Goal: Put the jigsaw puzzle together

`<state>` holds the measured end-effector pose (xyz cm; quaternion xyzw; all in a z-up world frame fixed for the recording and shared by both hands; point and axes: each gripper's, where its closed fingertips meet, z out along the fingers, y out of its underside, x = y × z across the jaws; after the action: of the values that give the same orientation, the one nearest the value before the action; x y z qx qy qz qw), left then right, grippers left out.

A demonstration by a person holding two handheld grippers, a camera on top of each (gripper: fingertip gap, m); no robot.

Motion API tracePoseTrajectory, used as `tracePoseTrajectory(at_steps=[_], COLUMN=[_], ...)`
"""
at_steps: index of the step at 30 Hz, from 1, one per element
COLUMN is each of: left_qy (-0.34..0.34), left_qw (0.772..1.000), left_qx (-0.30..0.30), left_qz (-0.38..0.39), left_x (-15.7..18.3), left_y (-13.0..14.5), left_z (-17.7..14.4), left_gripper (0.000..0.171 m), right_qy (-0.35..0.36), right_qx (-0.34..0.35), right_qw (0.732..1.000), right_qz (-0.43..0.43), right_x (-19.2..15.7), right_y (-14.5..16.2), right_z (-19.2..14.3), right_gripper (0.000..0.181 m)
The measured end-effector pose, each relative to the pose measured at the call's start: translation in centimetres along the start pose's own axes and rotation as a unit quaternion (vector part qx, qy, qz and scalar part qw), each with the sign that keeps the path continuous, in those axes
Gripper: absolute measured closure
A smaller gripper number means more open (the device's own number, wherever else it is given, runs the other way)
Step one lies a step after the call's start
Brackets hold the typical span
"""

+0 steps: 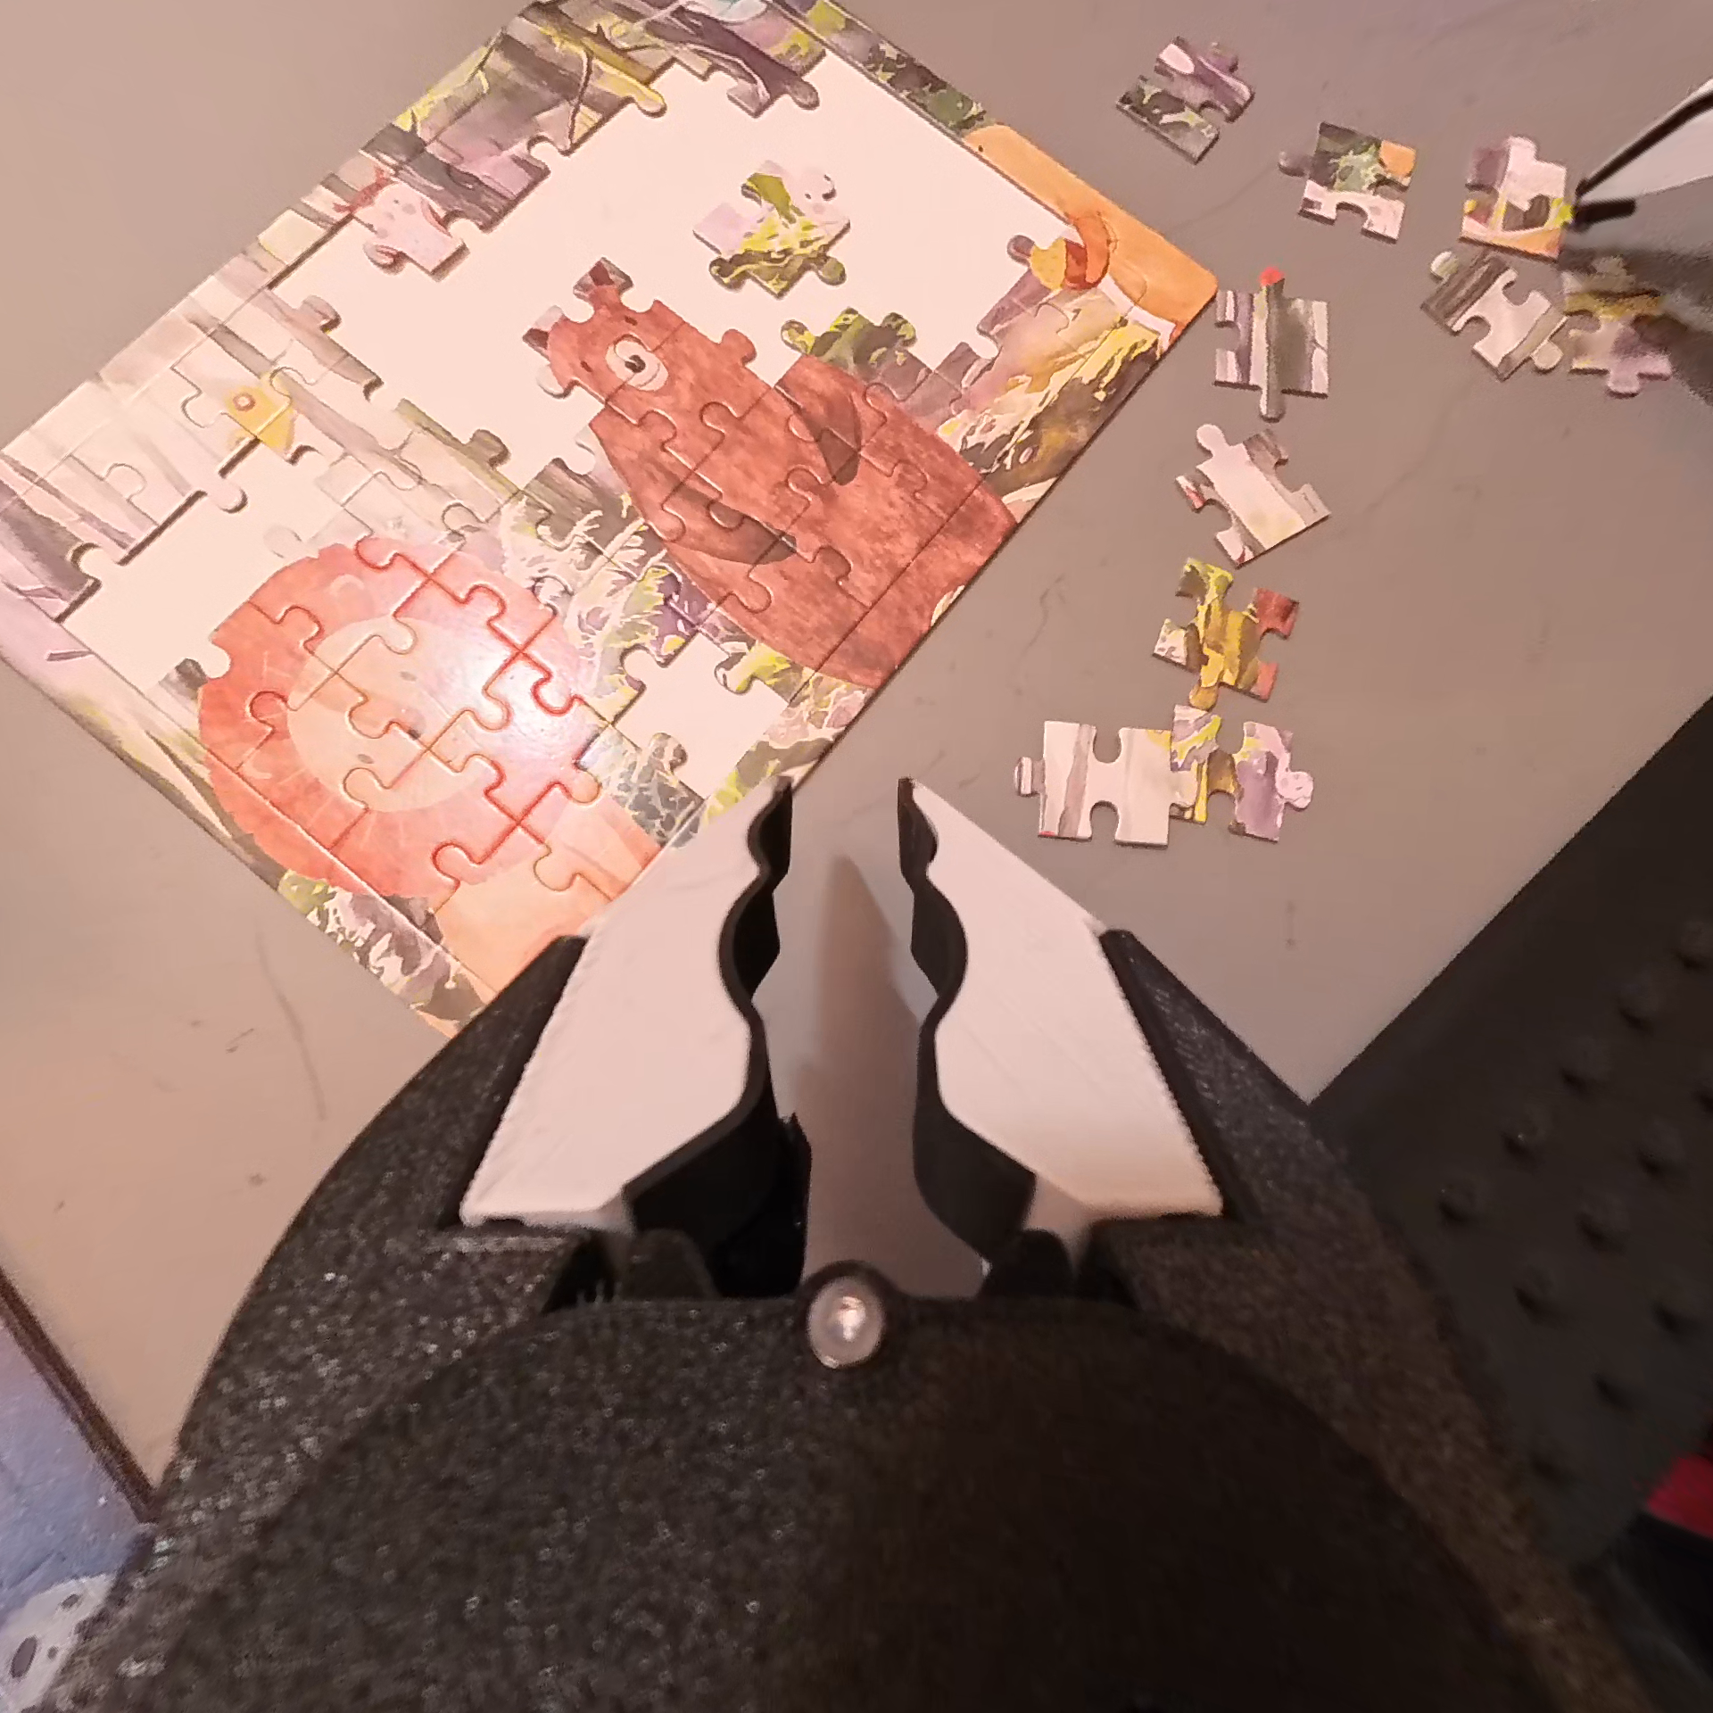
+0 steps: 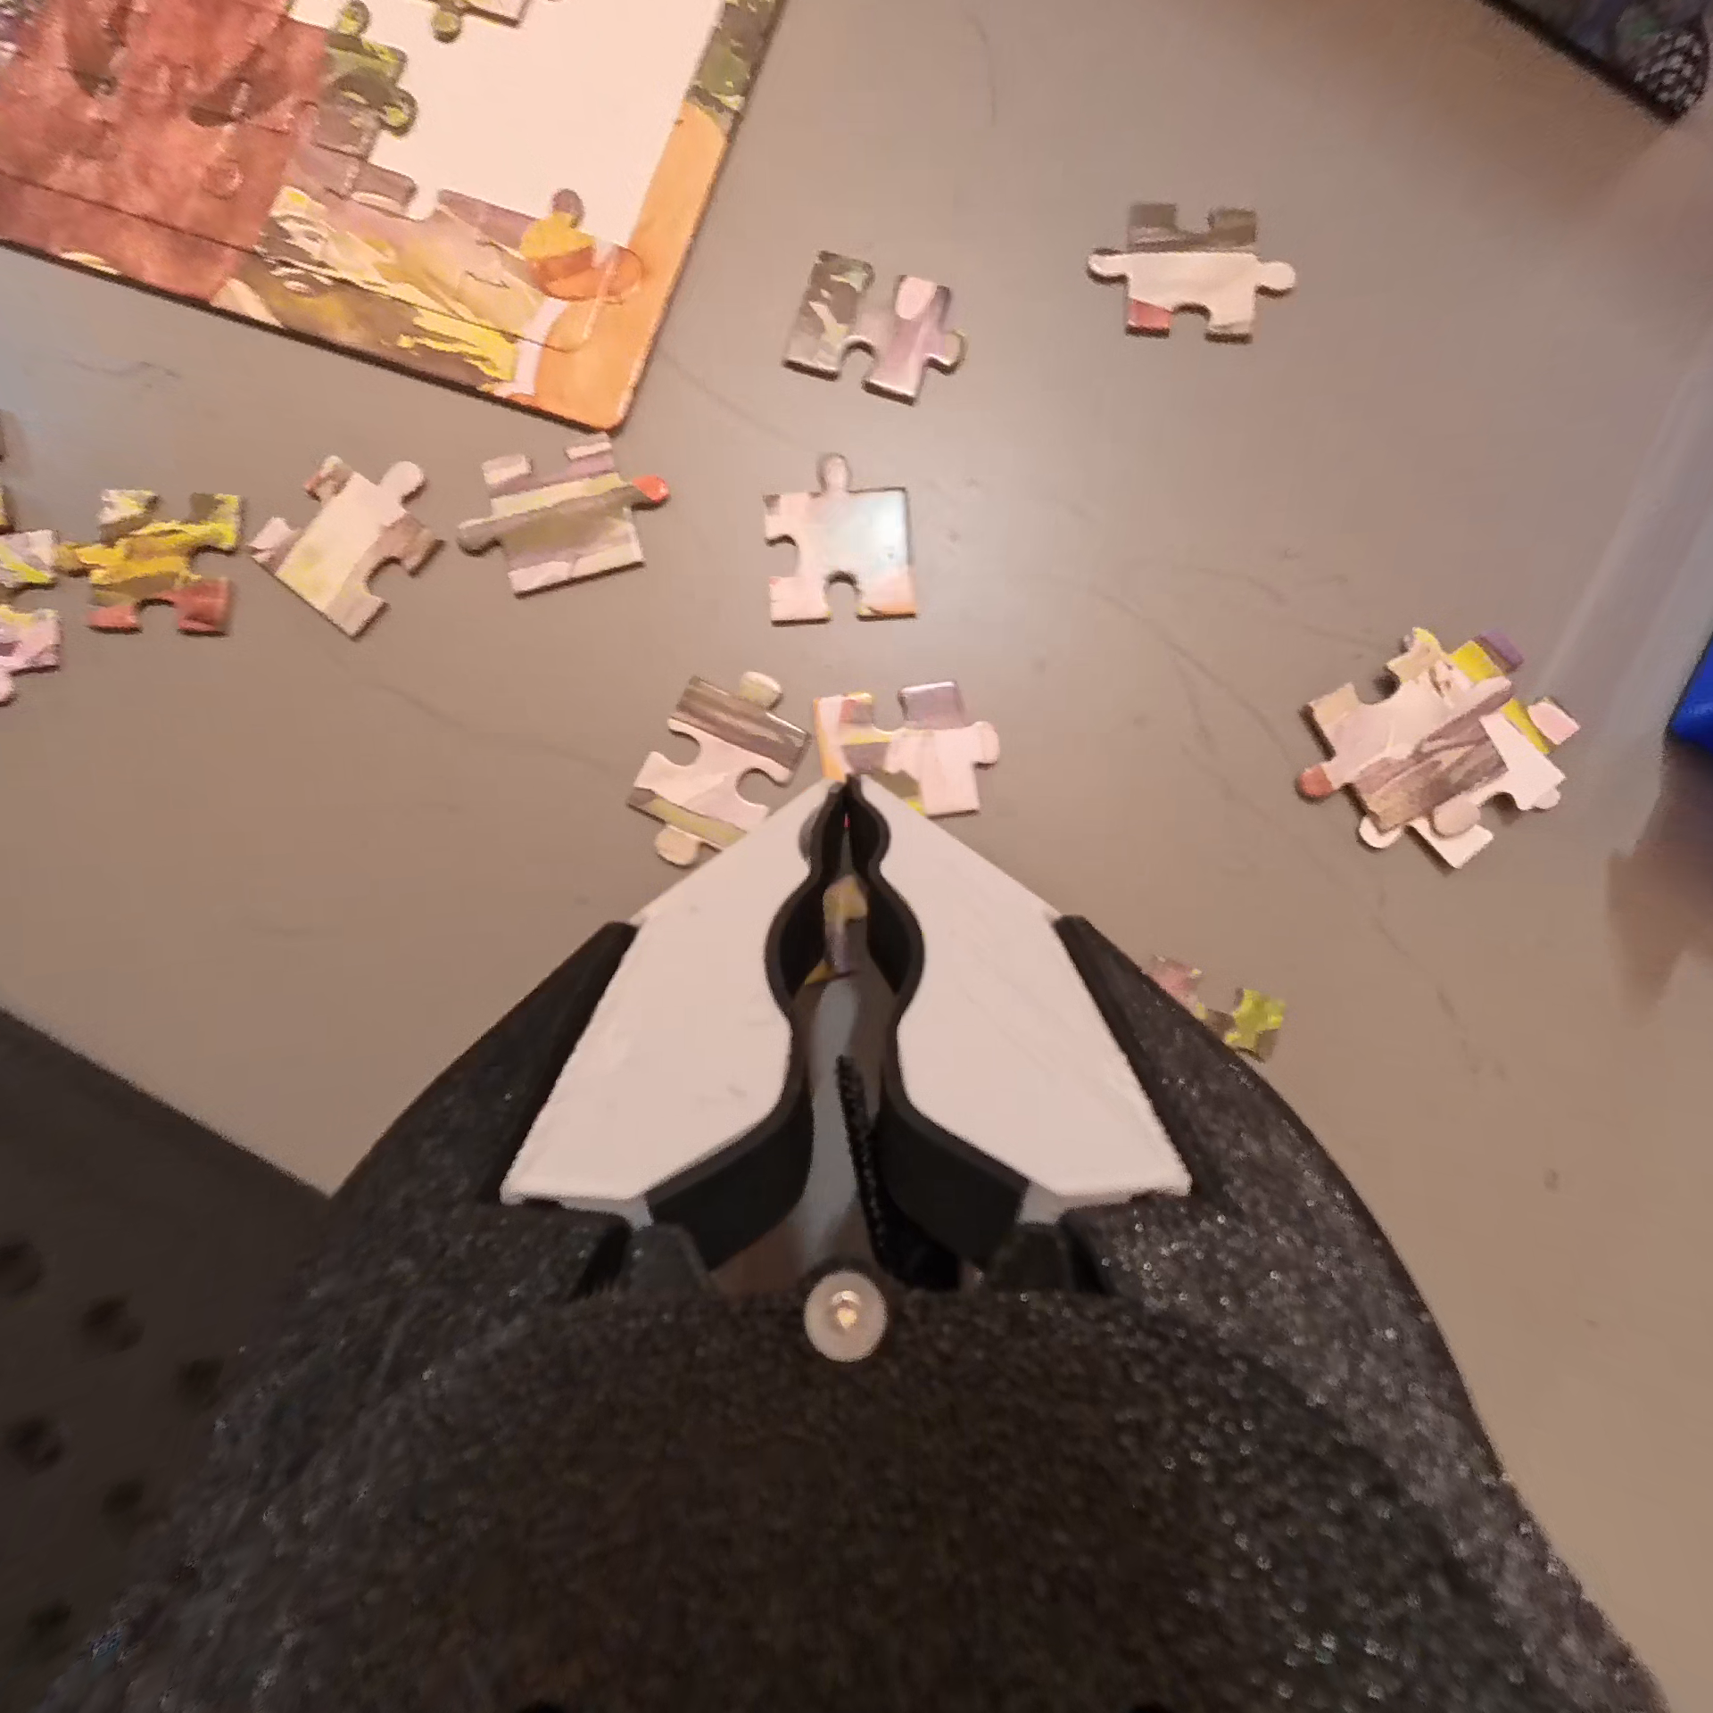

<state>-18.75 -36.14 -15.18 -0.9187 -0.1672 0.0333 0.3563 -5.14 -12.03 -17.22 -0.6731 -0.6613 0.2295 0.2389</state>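
- My left gripper (image 1: 843,797) hangs over the near edge of the puzzle board (image 1: 593,445), jaws parted by a clear gap, nothing between them.
- The board lies on the grey table (image 1: 185,973), partly filled: a brown bear (image 1: 797,482) near the middle, a round red lion head (image 1: 389,686) toward the near corner, white bare patches between them and along the far side.
- 1 loose piece (image 1: 774,227) sits alone on the white area above the bear.
- Unplaced pieces lie scattered on the table beside the board's right edge; nearest my left gripper is a joined pair (image 1: 1168,783).
- My right gripper (image 2: 848,788) is closed, tips together, pinching a puzzle piece (image 2: 843,918) that shows edge-on in the gap between the pads.
- Its tips sit low over 2 loose pieces, a grey-striped piece (image 2: 718,765) and a pale lilac piece (image 2: 927,751); whether they touch either, I cannot tell.
- A small stack of pieces (image 2: 1437,742) lies well to the right.
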Motion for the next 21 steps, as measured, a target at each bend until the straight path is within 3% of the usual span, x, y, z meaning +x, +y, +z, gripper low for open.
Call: tracePoseTrajectory(at_steps=[5,8,10,13,21], left_qy=[0.003,0.001,0.000,-0.002,0.002], left_qw=[1.000,1.000,1.000,1.000,1.000], left_qx=[0.002,0.003,0.004,0.005,-0.001], left_qz=[0.006,0.010,0.012,0.012,0.020], left_x=[0.4,0.4,0.3,0.2,0.2], left_y=[0.4,0.5,0.5,0.5,0.0], left_z=[-0.2,-0.3,-0.4,-0.5,0.1], left_gripper=[0.149,0.149,0.149,0.149,0.149], right_qy=[-0.097,-0.041,-0.008,0.023,-0.004], right_qx=[0.011,0.009,0.021,-0.002,-0.057], right_qw=[0.995,0.999,1.000,0.998,0.998], right_qz=[-0.037,-0.028,0.015,0.053,0.012], right_x=[-4.7,-3.0,-0.9,1.4,1.4], right_y=[-0.9,-0.7,-0.9,0.0,0.6], right_z=[-0.6,-0.1,-0.2,0.0,1.1], right_gripper=[0.181,0.177,0.150,0.141,0.140])
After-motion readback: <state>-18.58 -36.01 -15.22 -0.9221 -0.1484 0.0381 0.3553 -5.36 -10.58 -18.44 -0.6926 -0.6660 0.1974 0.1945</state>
